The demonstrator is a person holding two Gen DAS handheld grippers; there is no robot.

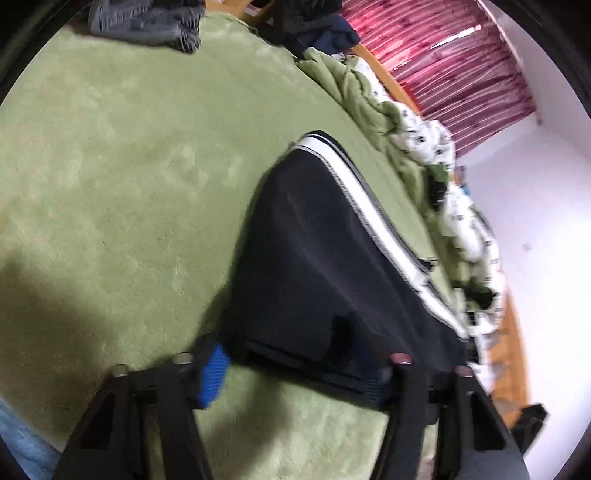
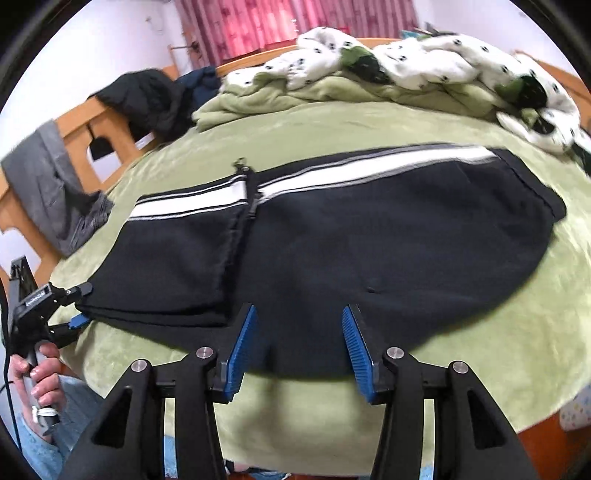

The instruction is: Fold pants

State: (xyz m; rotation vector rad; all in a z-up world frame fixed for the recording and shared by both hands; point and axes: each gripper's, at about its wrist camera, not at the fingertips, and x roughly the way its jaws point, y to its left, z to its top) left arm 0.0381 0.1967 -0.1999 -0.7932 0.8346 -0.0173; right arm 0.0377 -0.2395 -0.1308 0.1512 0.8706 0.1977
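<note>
Black pants [image 2: 332, 243] with a white side stripe [image 2: 354, 170] lie flat on the green bed cover [image 2: 480, 332], legs folded over one another. My right gripper [image 2: 299, 350] is open, blue pads just above the pants' near edge, holding nothing. My left gripper [image 2: 79, 306] shows at the far left in the right wrist view, jaws apart at the pants' left corner. In the left wrist view the pants [image 1: 325, 266] run away from my left gripper [image 1: 295, 373]; its fingers straddle the near hem, one blue pad [image 1: 212, 373] clear on the cover.
A crumpled green blanket [image 2: 266, 96] and white spotted duvet [image 2: 424, 62] are heaped at the far side. Grey clothes [image 2: 55, 184] and a dark jacket [image 2: 147, 96] hang on the wooden bed frame [image 2: 77, 122]. Red curtains [image 2: 280, 22] hang behind.
</note>
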